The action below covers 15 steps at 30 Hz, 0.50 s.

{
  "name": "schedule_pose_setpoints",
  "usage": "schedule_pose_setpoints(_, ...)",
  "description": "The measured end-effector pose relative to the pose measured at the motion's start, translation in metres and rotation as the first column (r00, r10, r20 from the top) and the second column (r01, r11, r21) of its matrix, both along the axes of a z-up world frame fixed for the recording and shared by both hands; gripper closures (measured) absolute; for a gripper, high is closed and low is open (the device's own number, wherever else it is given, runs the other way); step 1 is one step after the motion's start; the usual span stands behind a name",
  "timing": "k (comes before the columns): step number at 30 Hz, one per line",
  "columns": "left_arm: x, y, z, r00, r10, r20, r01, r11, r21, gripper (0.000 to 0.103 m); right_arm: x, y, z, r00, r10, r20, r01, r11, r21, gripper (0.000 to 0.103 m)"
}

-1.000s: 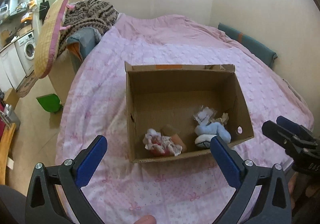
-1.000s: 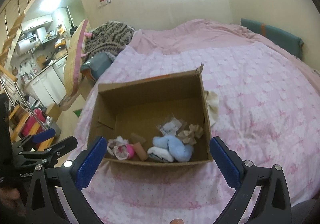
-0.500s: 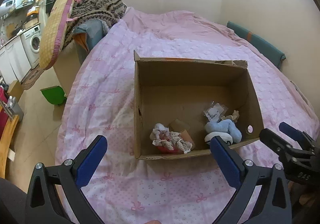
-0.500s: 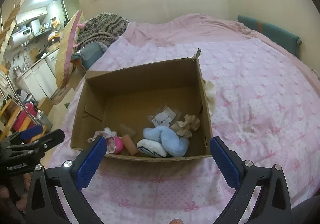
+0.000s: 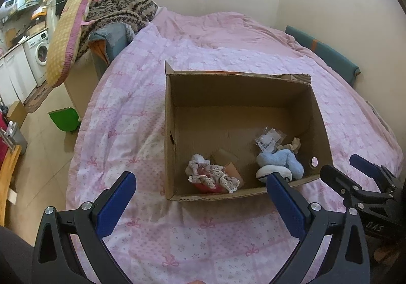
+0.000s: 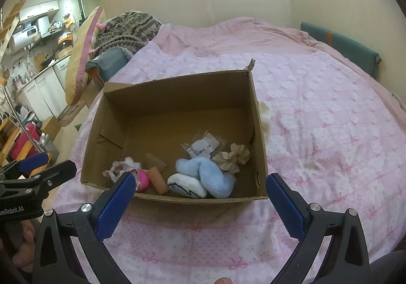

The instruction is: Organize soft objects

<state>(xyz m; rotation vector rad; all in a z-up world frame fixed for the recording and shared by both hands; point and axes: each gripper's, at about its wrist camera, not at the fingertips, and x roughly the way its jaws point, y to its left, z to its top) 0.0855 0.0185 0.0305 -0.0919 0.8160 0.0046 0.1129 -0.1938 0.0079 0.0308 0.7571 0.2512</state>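
Here, in the left wrist view, the left gripper (image 5: 200,195) hangs with jaws wide apart and empty before the cardboard box (image 5: 170,131) on the pink bed quilt (image 5: 121,126). In the right wrist view, the right gripper (image 6: 200,195) gapes likewise; blue plush (image 6: 210,174) lies inside.

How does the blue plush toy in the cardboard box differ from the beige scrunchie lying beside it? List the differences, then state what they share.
1. Colour: the blue plush toy is light blue; the beige scrunchie is tan.
2. Size: the plush toy is clearly the larger.
3. Surface: the plush toy looks smooth and fleecy; the scrunchie is ruffled and crinkled.

Shared: both are soft and lie on the floor of the cardboard box, near its right wall.
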Motion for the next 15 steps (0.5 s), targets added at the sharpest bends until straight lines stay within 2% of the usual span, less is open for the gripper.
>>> schedule_pose_setpoints(15,-0.0008,-0.0004,0.0001,1.0,0.005,0.002,-0.005,1.0,0.004,0.0,0.0005,-0.0014,-0.0024,1.0,-0.007,0.0,0.007,1.0,0.001,0.0)
